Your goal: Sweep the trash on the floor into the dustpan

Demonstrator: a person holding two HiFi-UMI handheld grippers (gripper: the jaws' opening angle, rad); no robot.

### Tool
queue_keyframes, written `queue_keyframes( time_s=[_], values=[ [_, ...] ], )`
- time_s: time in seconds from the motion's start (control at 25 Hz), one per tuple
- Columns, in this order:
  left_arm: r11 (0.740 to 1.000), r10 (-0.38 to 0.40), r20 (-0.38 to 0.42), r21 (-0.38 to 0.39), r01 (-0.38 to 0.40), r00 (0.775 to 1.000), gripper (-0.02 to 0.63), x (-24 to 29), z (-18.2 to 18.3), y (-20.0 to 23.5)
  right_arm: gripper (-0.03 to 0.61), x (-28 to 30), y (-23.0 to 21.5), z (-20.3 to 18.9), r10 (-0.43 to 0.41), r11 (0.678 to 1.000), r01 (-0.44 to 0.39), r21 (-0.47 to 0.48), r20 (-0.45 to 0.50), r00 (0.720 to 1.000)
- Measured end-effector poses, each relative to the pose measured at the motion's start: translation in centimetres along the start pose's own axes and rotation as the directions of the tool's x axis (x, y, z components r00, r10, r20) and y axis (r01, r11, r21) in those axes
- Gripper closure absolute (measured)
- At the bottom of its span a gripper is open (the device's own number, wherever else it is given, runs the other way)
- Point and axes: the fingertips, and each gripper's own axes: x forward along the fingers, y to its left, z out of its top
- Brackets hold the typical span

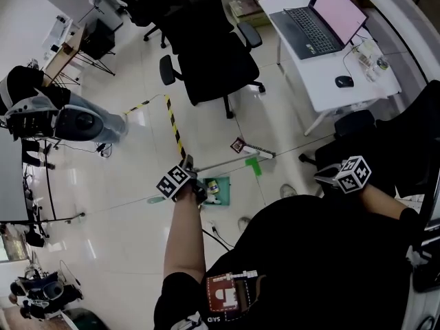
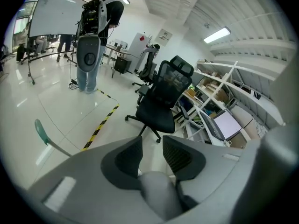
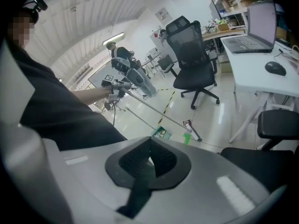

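My left gripper (image 1: 186, 163) is shut on the grey handle of a broom (image 1: 230, 161). That handle slants down to the broom head (image 1: 264, 152) on the floor. In the left gripper view the handle (image 2: 156, 190) sits between the jaws of my left gripper (image 2: 153, 147). A green dustpan (image 1: 221, 190) lies just below the broom, with a small yellow-and-white piece of trash (image 1: 214, 186) in it. Its long handle ends in a teal grip (image 2: 41, 129). A green scrap (image 1: 253, 165) lies by the broom head. My right gripper (image 1: 323, 179) is held off to the right, shut and empty (image 3: 149, 158).
A black office chair (image 1: 210, 60) stands beyond the broom. A white desk (image 1: 330, 74) with an open laptop (image 1: 323, 19) is at the right. Yellow-black tape (image 1: 174, 126) runs along the floor. A person with backpack gear (image 2: 96, 27) stands at the far left. A cable (image 1: 213, 231) lies near my feet.
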Motion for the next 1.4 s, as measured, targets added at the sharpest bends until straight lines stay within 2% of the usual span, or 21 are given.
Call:
queue_keyframes(
  time_s=[0.24, 0.4, 0.52, 0.72, 0.88, 1.24, 1.4],
  values=[
    [1.000, 0.006, 0.137, -0.029, -0.002, 0.991, 0.469, -0.9, 3.8, 2.3, 0.584, 0.9, 1.7, -0.4, 0.004, 1.000, -0.004, -0.022, -0.027, 1.000],
    [0.999, 0.039, 0.201, -0.025, -0.035, 0.979, 0.469, 0.5, 3.9, 3.0, 0.584, 0.2, 1.4, -1.3, -0.019, 1.000, 0.018, -0.022, -0.040, 0.999],
    [0.997, 0.072, 0.218, -0.022, -0.069, 0.973, 0.469, 1.6, 2.8, 4.0, 0.584, -0.8, 0.9, -2.0, -0.044, 0.999, 0.044, -0.015, -0.047, 0.998],
    [0.987, 0.160, 0.187, -0.065, -0.150, 0.969, 0.469, 1.7, 0.9, 6.7, 0.584, -3.1, -0.4, -3.2, -0.078, 0.997, 0.078, 0.000, -0.056, 0.995],
    [0.974, 0.211, 0.141, -0.108, -0.197, 0.967, 0.469, 0.4, -1.2, 8.6, 0.584, -3.1, -0.5, -3.5, -0.069, 0.998, 0.069, -0.004, -0.063, 0.996],
    [0.950, 0.267, 0.055, -0.181, -0.253, 0.962, 0.469, -5.5, -5.8, 13.7, 0.584, 1.5, 2.5, -1.6, 0.014, 0.994, -0.027, -0.106, -0.120, 0.993],
    [0.958, 0.241, -0.005, -0.161, -0.239, 0.971, 0.469, -8.2, -7.6, 14.5, 0.584, 3.4, 3.9, -0.3, 0.044, 0.986, -0.066, -0.153, -0.146, 0.988]
  ],
)
